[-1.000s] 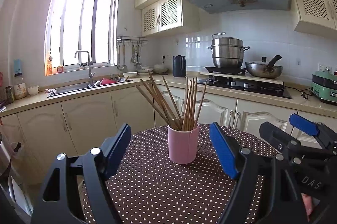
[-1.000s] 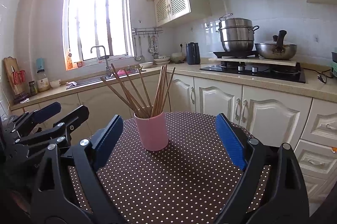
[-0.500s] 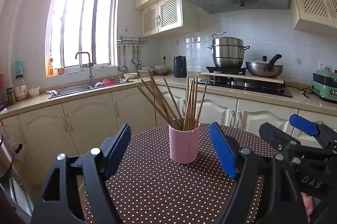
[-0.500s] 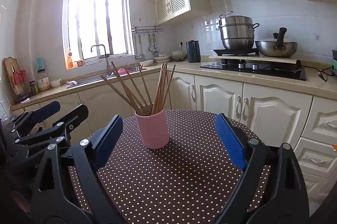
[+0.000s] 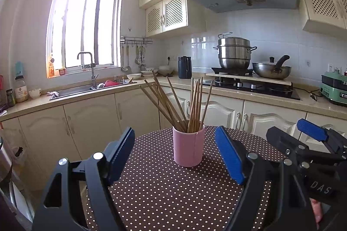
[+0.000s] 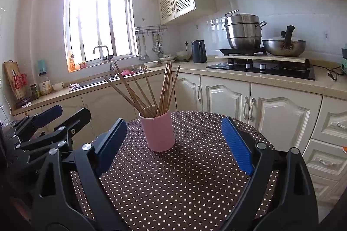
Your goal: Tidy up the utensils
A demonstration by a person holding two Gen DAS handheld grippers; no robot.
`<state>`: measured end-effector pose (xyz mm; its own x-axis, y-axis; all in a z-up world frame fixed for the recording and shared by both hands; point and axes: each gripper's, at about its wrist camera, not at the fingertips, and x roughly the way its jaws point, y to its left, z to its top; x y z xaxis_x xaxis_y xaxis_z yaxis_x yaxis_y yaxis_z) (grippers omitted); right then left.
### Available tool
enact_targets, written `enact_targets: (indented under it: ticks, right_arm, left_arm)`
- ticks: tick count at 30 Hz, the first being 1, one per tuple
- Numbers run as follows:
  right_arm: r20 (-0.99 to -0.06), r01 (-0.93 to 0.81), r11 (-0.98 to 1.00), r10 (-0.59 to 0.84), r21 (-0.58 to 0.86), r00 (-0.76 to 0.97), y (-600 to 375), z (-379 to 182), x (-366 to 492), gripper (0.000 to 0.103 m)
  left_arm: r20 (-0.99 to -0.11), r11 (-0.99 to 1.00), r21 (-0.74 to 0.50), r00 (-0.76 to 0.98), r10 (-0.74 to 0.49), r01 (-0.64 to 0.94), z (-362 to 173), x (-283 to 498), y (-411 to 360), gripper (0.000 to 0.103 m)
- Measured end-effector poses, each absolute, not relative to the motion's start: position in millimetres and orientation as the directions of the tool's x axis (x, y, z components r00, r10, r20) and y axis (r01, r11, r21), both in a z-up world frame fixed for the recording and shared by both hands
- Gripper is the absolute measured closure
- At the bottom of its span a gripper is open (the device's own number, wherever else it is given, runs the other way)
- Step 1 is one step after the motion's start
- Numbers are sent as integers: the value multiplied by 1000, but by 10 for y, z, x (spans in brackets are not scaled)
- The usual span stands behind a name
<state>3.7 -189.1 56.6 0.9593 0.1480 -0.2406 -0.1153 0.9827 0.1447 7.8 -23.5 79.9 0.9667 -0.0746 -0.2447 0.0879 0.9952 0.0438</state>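
A pale pink cylindrical cup (image 5: 188, 147) bristling with splayed wooden chopsticks (image 5: 184, 102) stood mid-table on the brown polka-dot cloth (image 5: 164, 194); the left gripper (image 5: 173, 157) and right gripper (image 6: 174, 146) hovered short of it, jaws spread, empty; best to pinch one stick high, lifting straight to avoid tipping the cup.

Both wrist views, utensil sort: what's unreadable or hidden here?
- Chopsticks: lower ends hidden inside the pink cup, both views; exact count unclear where they overlap.
- Table: near edge covered by the right gripper in its own view, by the left gripper in the left view.
- Sink contents: too small, both views.
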Motion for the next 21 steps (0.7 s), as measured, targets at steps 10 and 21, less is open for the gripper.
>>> enact_targets:
  ticks: [10, 21]
  right_arm:
    - [-253, -113, 981, 150, 156, 956, -1907, 529, 67, 15]
    - [-256, -114, 980, 154, 166, 954, -1966, 528, 108, 15]
  left_arm:
    - [-259, 995, 41, 963, -73, 86, 763, 127, -283, 27]
    - [-261, 995, 40, 962, -75, 89, 744, 166, -295, 27]
